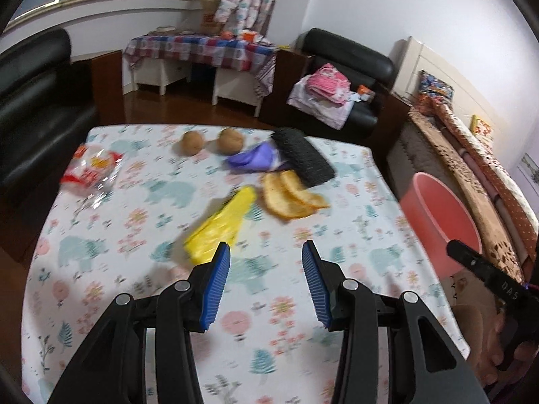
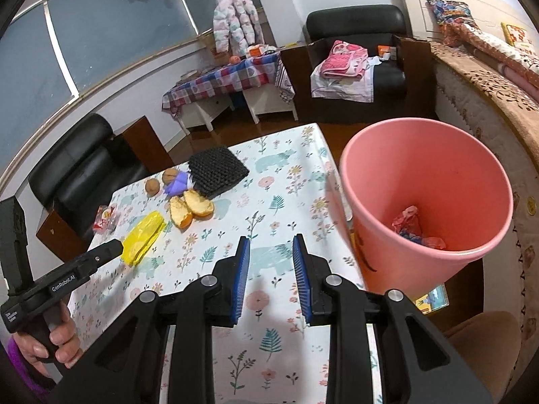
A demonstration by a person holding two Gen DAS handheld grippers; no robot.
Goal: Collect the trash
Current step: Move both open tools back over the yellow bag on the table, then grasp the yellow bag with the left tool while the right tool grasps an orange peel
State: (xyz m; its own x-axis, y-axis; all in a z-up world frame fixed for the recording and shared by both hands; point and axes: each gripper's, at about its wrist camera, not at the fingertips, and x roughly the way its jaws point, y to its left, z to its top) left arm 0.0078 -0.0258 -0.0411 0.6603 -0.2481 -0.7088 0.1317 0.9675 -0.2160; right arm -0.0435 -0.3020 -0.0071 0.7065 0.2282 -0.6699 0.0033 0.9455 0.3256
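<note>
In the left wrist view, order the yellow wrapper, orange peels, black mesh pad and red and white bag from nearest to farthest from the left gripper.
From the left gripper:
1. Yellow wrapper, just ahead of its left finger.
2. Orange peels, farther in, slightly right.
3. Black mesh pad, behind the peels.
4. Red and white bag, far left edge.

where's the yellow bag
On the table, just ahead of the left gripper, with the orange peels beyond it to the right.
</note>
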